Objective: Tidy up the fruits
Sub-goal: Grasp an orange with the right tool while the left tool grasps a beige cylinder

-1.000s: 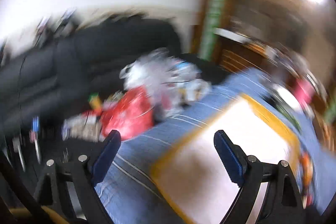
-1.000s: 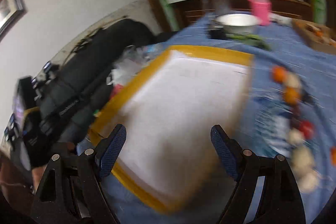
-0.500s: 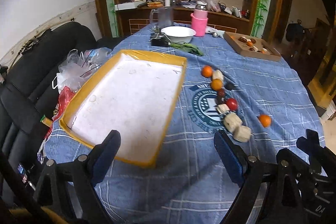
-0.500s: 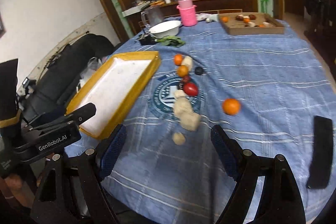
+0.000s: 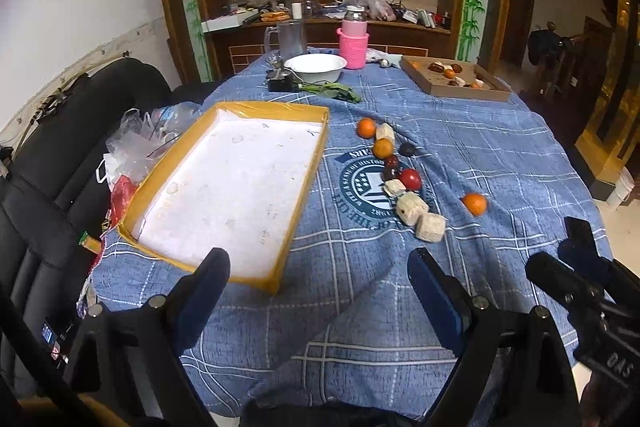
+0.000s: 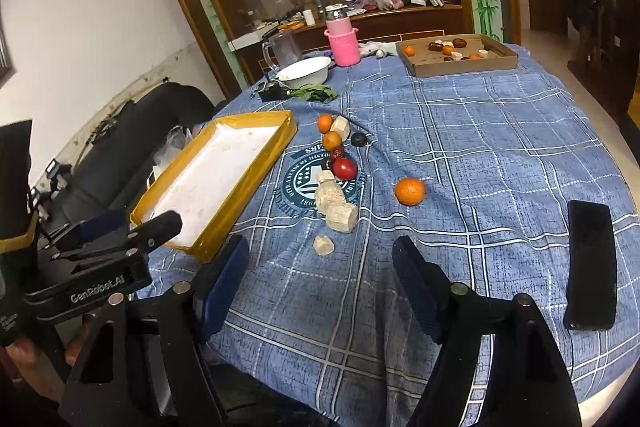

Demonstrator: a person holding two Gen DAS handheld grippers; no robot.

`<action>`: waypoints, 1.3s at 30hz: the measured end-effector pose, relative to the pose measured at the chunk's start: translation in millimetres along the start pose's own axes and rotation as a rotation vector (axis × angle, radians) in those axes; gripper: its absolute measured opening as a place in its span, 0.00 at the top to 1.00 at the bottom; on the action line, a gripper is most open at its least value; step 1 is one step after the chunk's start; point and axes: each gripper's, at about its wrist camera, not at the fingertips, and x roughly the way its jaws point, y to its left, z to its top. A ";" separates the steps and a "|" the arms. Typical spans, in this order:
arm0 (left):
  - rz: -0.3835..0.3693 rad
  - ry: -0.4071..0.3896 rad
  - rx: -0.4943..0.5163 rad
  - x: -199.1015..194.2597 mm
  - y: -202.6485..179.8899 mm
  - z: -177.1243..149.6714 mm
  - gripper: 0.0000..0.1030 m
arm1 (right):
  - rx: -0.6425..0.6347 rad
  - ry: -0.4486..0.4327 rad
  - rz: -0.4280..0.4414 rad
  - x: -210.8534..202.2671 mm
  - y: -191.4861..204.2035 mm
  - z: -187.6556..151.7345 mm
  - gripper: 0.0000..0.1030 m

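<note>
I see a round table under a blue plaid cloth (image 6: 480, 131) carrying a yellow-rimmed white tray (image 6: 256, 163), scattered fruits (image 6: 409, 191), a black phone (image 6: 590, 263) and a brown cardboard box (image 6: 460, 67).

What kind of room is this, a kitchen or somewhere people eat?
Most likely a home dining room: a round table under a blue checked cloth, a wooden sideboard cluttered with household bits behind it, and a black sofa alongside.

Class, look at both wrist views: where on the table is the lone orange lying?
The lone orange lies by itself on the blue cloth, right of the fruit row and its red tomato, in both views.
</note>
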 end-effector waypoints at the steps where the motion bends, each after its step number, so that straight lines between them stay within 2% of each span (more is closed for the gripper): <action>1: -0.005 0.002 0.006 0.0 0.0 0.9 0.11 | 0.004 0.003 0.001 0.5 -1.2 0.0 0.36; 7: -0.020 0.019 0.029 12.0 -6.5 2.9 0.11 | 0.033 0.024 0.003 16.0 -12.5 2.2 0.43; 14: -0.081 0.102 0.046 48.4 -16.4 12.6 0.11 | 0.084 0.074 -0.009 45.0 -35.6 9.7 0.48; 18: -0.108 0.161 0.051 76.2 -20.7 21.2 0.13 | 0.102 0.110 -0.020 65.3 -48.1 15.6 0.53; 21: -0.116 0.190 0.065 91.9 -28.3 26.8 0.16 | 0.118 0.132 -0.024 79.5 -57.2 21.2 0.55; 25: -0.162 0.235 0.087 112.0 -39.2 35.5 0.17 | 0.143 0.150 -0.036 98.6 -69.1 28.0 0.56; 27: -0.192 0.260 0.092 121.4 -44.4 38.3 0.21 | 0.157 0.157 -0.040 106.5 -75.7 30.7 0.57; 30: -0.233 0.283 0.087 133.4 -50.4 43.3 0.23 | 0.183 0.169 -0.052 119.1 -85.8 33.8 0.58; 39: -0.296 0.371 0.068 167.6 -63.6 53.9 0.40 | 0.224 0.193 -0.074 145.9 -100.0 41.1 0.60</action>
